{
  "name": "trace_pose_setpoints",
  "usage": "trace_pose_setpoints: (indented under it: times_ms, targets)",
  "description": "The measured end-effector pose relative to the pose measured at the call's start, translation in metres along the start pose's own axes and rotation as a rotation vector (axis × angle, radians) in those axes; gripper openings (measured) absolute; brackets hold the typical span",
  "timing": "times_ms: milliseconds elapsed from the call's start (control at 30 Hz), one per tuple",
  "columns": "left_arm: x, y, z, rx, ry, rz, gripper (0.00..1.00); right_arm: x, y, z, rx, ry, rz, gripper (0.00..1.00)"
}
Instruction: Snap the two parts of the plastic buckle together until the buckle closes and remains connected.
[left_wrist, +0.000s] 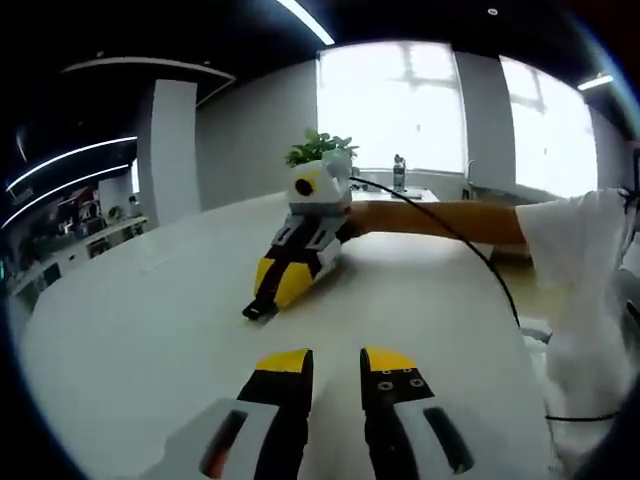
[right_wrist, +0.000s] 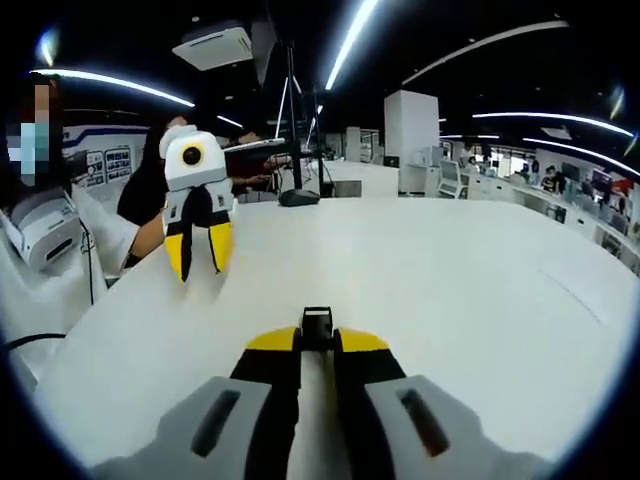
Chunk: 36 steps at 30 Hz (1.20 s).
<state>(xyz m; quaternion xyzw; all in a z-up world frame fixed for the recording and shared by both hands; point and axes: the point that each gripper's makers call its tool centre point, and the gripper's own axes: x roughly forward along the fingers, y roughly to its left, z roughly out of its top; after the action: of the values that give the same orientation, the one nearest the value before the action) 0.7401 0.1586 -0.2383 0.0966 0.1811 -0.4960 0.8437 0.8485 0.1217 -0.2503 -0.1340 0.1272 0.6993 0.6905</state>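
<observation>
A small black plastic buckle piece (right_wrist: 317, 322) sticks out from between the yellow tips of my right gripper (right_wrist: 318, 342), which is shut on it just above the white table (right_wrist: 470, 300). In the left gripper view that same right gripper (left_wrist: 263, 307) points down at the table (left_wrist: 140, 310), with the black buckle piece (left_wrist: 257, 314) at its tip. My left gripper (left_wrist: 337, 362) is open with nothing between its fingers. It hangs above the table, seen from the right gripper view as the left gripper (right_wrist: 199, 268) with its jaws apart.
A potted plant (left_wrist: 320, 150) and a bottle (left_wrist: 399, 172) stand at the table's far side. A black cable (left_wrist: 485, 265) crosses a person's arm and white sleeve (left_wrist: 585, 270). A black stand base (right_wrist: 298, 197) rests on the far table edge.
</observation>
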Motion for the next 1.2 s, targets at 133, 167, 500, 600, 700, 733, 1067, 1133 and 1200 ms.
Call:
trace_pose_setpoints:
  times_ms: [133,167,500,600,700,733,1067,1133,1200]
  targets:
    - [0.001,-0.003,-0.001,0.012,0.007,-0.005,0.18,-0.002,-0.013,-0.003,-0.006,0.030,-0.006,0.13]
    - [0.001,-0.004,-0.002,0.013,0.008,-0.006,0.18,-0.002,-0.017,-0.003,-0.007,0.033,-0.011,0.13]
    - [0.002,-0.010,-0.005,0.018,0.002,-0.032,0.18,-0.006,-0.046,0.000,0.033,-0.003,-0.050,0.13]
    - [0.002,-0.012,-0.004,0.018,-0.002,-0.034,0.18,-0.001,-0.046,0.000,0.024,0.002,-0.040,0.13]
    - [0.001,-0.012,-0.002,0.015,-0.010,-0.033,0.18,0.004,-0.049,0.002,0.010,0.007,-0.033,0.13]
    - [0.000,-0.012,-0.001,0.013,-0.014,-0.032,0.18,0.006,-0.050,0.003,0.007,0.006,-0.032,0.13]
    - [-0.001,-0.010,-0.001,0.008,-0.017,-0.032,0.17,0.016,-0.057,0.004,0.004,0.008,-0.021,0.13]
    - [-0.001,-0.009,-0.001,0.004,-0.022,-0.033,0.17,0.017,-0.057,0.003,0.004,0.005,-0.014,0.13]
    - [-0.001,-0.010,-0.001,0.002,-0.022,-0.035,0.17,0.019,-0.057,0.000,0.005,0.016,-0.009,0.13]
